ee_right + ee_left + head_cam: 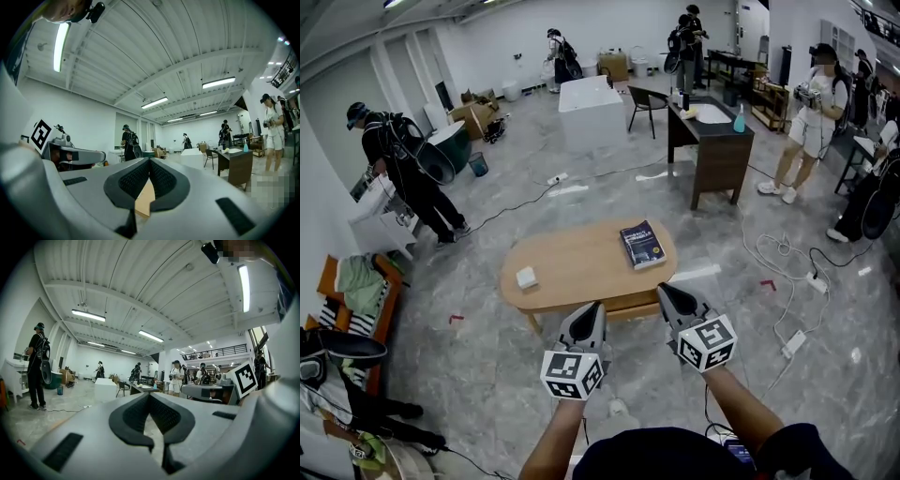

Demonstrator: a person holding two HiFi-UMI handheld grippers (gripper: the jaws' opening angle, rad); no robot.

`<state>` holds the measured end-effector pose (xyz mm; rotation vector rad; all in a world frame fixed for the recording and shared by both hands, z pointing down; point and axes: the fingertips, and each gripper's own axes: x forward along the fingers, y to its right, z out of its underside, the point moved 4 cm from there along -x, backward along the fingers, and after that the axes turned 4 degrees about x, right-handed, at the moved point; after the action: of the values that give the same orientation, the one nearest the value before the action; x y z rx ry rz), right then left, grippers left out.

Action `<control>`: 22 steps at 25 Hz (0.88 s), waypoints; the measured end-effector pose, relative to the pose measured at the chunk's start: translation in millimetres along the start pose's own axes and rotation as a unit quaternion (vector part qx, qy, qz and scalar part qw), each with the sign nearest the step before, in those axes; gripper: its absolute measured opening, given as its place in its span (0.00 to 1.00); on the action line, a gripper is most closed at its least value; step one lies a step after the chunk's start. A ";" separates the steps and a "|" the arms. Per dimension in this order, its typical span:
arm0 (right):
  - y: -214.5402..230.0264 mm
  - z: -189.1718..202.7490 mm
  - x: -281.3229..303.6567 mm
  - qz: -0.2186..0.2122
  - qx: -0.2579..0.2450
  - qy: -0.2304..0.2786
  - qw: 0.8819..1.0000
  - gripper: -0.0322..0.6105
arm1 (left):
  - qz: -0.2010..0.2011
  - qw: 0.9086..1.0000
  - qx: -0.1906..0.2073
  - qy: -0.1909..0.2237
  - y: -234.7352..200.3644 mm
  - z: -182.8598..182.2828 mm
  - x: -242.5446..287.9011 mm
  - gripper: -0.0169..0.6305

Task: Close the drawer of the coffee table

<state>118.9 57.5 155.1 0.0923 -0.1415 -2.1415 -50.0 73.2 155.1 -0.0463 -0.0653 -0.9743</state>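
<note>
Both closed, left gripper [592, 309], right gripper [665, 291], near table [572, 258]

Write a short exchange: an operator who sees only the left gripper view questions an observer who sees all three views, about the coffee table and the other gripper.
Operator: What lies on the coffee table?
Observer: The head view shows a dark book toward the right end of the oval coffee table, and a small white object toward its left end.
Operator: Is the right gripper holding anything?
Observer: No. In its own view the right gripper is shut with nothing in it. Only the wooden tabletop shows through the gap behind the tips.
</note>
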 end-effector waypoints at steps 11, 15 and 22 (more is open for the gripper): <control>3.5 -14.6 51.6 0.019 -0.010 -0.002 1.000 0.07 | 0.020 1.000 -0.007 0.002 -49.1 -10.9 28.7 0.02; 3.3 -15.5 63.0 0.028 -0.015 -0.008 0.999 0.07 | 0.028 0.999 -0.015 0.008 -63.4 -13.0 37.1 0.02; -0.3 -15.8 89.7 0.034 -0.021 -0.013 0.999 0.07 | 0.037 0.999 -0.025 0.007 -89.4 -8.1 45.3 0.02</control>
<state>71.9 -18.6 138.4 0.0349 -0.1133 -2.0765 -98.4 -14.9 151.4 -0.0877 -0.0266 -0.9022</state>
